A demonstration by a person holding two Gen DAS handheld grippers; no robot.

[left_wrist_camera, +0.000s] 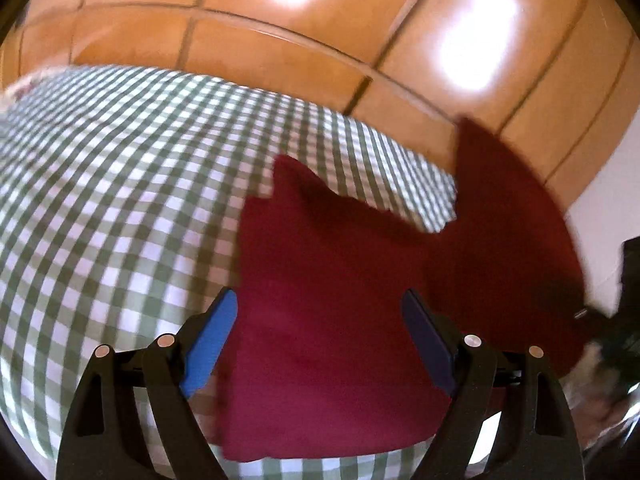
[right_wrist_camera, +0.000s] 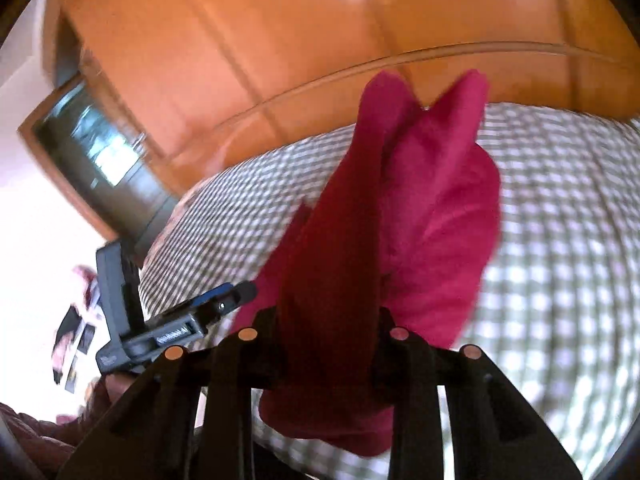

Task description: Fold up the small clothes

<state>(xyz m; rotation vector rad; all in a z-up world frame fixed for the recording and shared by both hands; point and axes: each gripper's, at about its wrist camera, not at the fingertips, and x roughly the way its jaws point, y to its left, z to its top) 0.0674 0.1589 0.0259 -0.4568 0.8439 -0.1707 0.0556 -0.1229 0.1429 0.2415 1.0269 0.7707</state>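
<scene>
A dark red small garment (left_wrist_camera: 332,320) lies on a table with a green and white checked cloth (left_wrist_camera: 120,200). My left gripper (left_wrist_camera: 320,336) is open above the garment, its blue pads (left_wrist_camera: 210,340) wide apart and empty. In the right wrist view the same garment (right_wrist_camera: 400,220) is bunched and lifted, and my right gripper (right_wrist_camera: 328,320) is shut on it, with cloth draped over the fingers and hiding the tips. One part of the garment (left_wrist_camera: 512,232) rises to the right in the left wrist view. The left gripper (right_wrist_camera: 208,308) also shows at the left of the right wrist view.
The table edge (left_wrist_camera: 400,148) runs close behind the garment. Beyond it is an orange tiled floor (left_wrist_camera: 280,52). A white wall (right_wrist_camera: 36,180) and a dark framed opening (right_wrist_camera: 100,152) are to the left in the right wrist view. Both views are motion blurred.
</scene>
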